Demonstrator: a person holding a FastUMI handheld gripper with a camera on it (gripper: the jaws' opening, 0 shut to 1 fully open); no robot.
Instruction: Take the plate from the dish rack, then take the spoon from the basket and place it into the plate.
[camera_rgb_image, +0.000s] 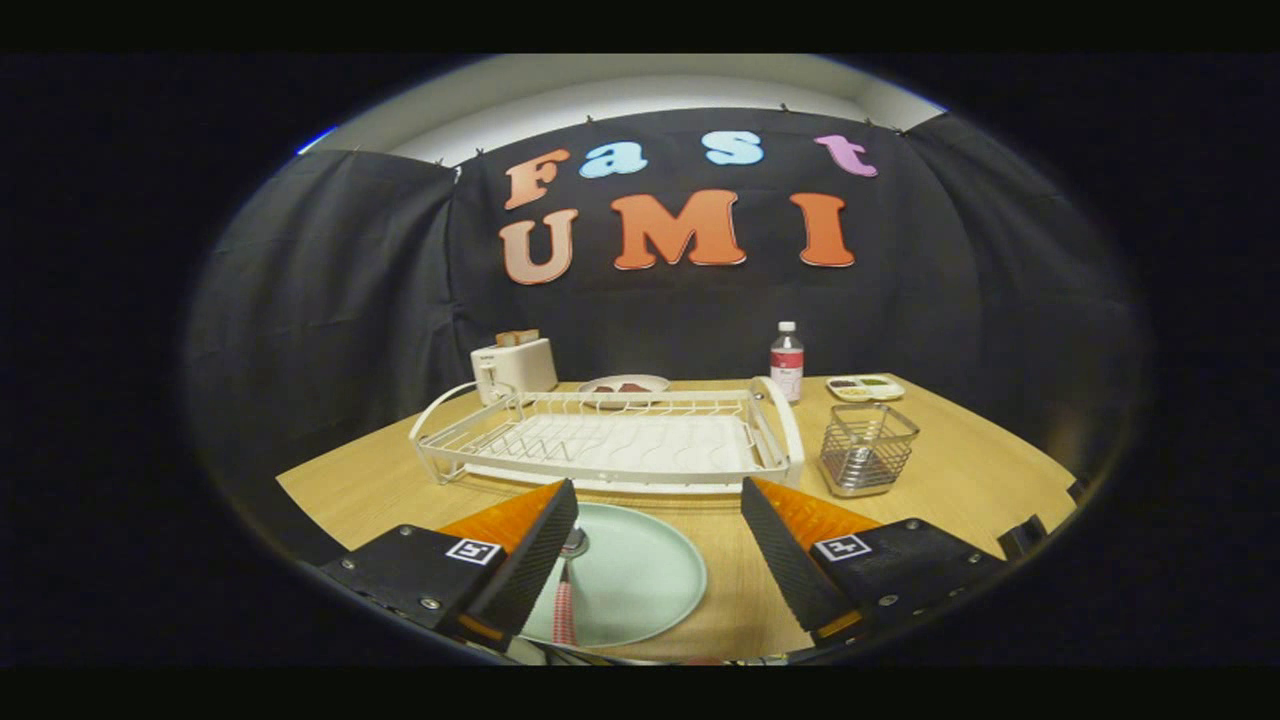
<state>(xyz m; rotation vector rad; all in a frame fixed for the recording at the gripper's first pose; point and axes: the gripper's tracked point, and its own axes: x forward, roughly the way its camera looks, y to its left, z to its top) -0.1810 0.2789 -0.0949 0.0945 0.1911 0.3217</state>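
A pale green plate (640, 580) lies flat on the wooden table (960, 470), between my fingers and just in front of the dish rack. A spoon (568, 590) with a red-and-white checked handle rests in the plate, its bowl next to my left finger (535, 545). My gripper (660, 515) is open, its fingers spread wide above the plate and touching nothing. The white wire dish rack (610, 440) stands beyond the fingers with nothing in it. A wire mesh basket (866, 450) stands to the right of the rack.
A white toaster (514, 366) stands behind the rack's left end. A plate with food (624, 386), a bottle (787, 362) and a divided tray (865, 387) sit along the table's far edge. Bare tabletop lies left of the rack and right of the basket.
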